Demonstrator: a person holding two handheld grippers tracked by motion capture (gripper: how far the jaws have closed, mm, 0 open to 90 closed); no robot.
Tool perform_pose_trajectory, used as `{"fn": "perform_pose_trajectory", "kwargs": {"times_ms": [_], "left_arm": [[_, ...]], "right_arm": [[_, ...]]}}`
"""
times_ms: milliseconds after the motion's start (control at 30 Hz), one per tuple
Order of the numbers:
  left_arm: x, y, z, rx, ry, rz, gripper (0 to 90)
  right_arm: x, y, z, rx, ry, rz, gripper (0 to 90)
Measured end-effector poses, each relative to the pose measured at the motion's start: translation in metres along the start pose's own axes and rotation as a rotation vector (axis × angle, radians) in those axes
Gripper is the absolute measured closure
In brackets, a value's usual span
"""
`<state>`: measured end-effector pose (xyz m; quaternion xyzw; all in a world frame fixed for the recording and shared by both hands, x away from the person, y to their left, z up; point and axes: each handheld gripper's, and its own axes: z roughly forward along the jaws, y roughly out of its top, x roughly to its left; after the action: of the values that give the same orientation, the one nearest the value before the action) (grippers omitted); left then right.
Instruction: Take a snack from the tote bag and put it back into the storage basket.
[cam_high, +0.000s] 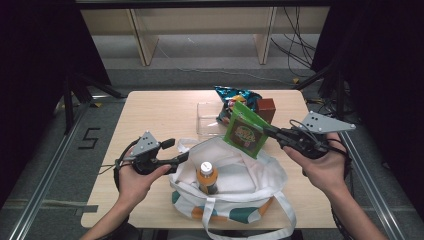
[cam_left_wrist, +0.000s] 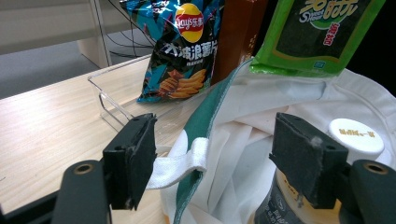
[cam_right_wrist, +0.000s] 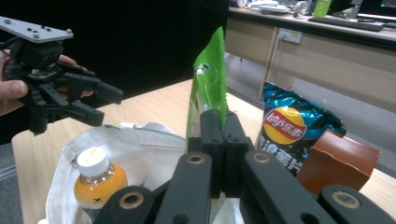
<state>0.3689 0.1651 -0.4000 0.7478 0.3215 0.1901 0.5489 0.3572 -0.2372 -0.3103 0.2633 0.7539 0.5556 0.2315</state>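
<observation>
A white tote bag (cam_high: 250, 175) with green and orange stripes lies open at the table's near middle. An orange-drink bottle (cam_high: 206, 176) with a white cap stands inside it. My right gripper (cam_high: 267, 131) is shut on the edge of a green snack packet (cam_high: 245, 132), which hangs over the bag's far rim. In the right gripper view the packet (cam_right_wrist: 210, 88) rises upright from the closed jaws (cam_right_wrist: 224, 135). My left gripper (cam_high: 177, 150) is open at the bag's left rim. In the left gripper view the rim and a white strap (cam_left_wrist: 187, 161) lie between the jaws, beside the bottle (cam_left_wrist: 355, 135).
Behind the bag stand a blue chips bag (cam_high: 235, 97), a brown box (cam_high: 266, 109) and a clear plastic container (cam_high: 207, 120). Bare wooden tabletop (cam_high: 150, 115) stretches to the far left. Dark frames and rails flank the table.
</observation>
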Motion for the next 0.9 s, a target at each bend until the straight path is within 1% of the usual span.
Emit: {"fn": "perform_pose_trajectory", "kwargs": {"times_ms": [33,67,100,167,200,233,267,300,333,400,467,500,533,567,600,633,700,767,800,867,900], "left_arm": [[-0.0001,0.0,0.0,0.0,0.0,0.0,29.8],[-0.0001,0.0,0.0,0.001,0.0,0.001,29.8],[-0.0001,0.0,0.0001,0.0,0.0,0.0,29.8],[-0.0001,0.0,0.0001,0.0,0.0,0.001,29.8],[-0.0002,0.0001,0.0,-0.001,0.0,0.0,29.8],[-0.0002,0.0002,-0.0001,-0.002,0.0,0.0,29.8],[-0.0003,0.0003,-0.0002,-0.003,0.001,0.0,29.8],[-0.0002,0.0004,-0.0002,-0.003,0.001,0.0,29.8],[-0.0002,0.0004,-0.0002,-0.003,0.001,0.0,29.8],[-0.0002,0.0003,-0.0001,-0.002,0.0,0.0,29.8],[-0.0003,0.0003,0.0,-0.002,0.0,0.0,29.8],[-0.0003,0.0003,0.0,-0.002,0.0,0.0,29.8],[-0.0003,0.0003,-0.0001,-0.003,0.0,0.0,29.8],[-0.0003,0.0004,-0.0002,-0.003,0.001,0.0,29.8],[-0.0003,0.0004,-0.0002,-0.003,0.001,0.0,29.8],[-0.0002,0.0005,-0.0002,-0.003,0.001,0.001,29.8],[-0.0003,0.0005,-0.0003,-0.003,0.001,0.0,29.8],[-0.0005,0.0006,-0.0004,-0.005,0.001,0.0,29.8],[-0.0005,0.0007,-0.0004,-0.005,0.001,0.0,29.8],[-0.0006,0.0009,-0.0003,-0.005,0.001,0.001,29.8],[-0.0007,0.0009,-0.0004,-0.004,0.002,0.002,29.8]], "right_arm": [[-0.0007,0.0006,0.0002,0.002,0.007,-0.004,90.0],[-0.0003,0.0011,-0.0009,0.009,-0.004,0.005,90.0],[-0.0003,0.0013,-0.0005,0.002,-0.005,0.012,90.0],[-0.0016,0.0023,-0.0012,0.001,-0.017,0.002,90.0],[-0.0013,0.0025,-0.001,0.001,-0.001,0.015,90.0],[-0.0018,0.0027,-0.0009,-0.002,-0.001,0.013,90.0],[-0.0013,0.0027,-0.0012,0.001,-0.014,0.028,90.0],[-0.0016,0.0027,-0.0013,-0.002,-0.023,0.025,90.0],[-0.0029,0.003,-0.0006,-0.018,-0.03,0.0,90.0],[-0.0024,0.0036,-0.0004,-0.021,-0.013,0.013,90.0],[-0.0035,0.0049,-0.0016,-0.024,-0.022,-0.004,90.0],[-0.0024,0.0051,-0.0025,-0.018,-0.024,0.029,90.0],[-0.0033,0.0057,-0.0017,-0.031,-0.016,0.011,90.0],[-0.0039,0.0064,-0.0027,-0.035,-0.035,0.002,90.0],[-0.0043,0.007,-0.0032,-0.036,-0.023,0.007,90.0],[-0.0046,0.0075,-0.0034,-0.039,-0.034,-0.001,90.0],[-0.0039,0.0081,-0.0037,-0.039,-0.032,0.016,90.0],[-0.0055,0.0084,-0.0036,-0.051,-0.046,0.004,90.0],[-0.0052,0.0087,-0.0042,-0.042,-0.045,0.018,90.0],[-0.0073,0.0085,-0.0031,-0.051,-0.048,0.013,90.0],[-0.0068,0.0085,-0.0026,-0.044,-0.036,0.032,90.0]]}}
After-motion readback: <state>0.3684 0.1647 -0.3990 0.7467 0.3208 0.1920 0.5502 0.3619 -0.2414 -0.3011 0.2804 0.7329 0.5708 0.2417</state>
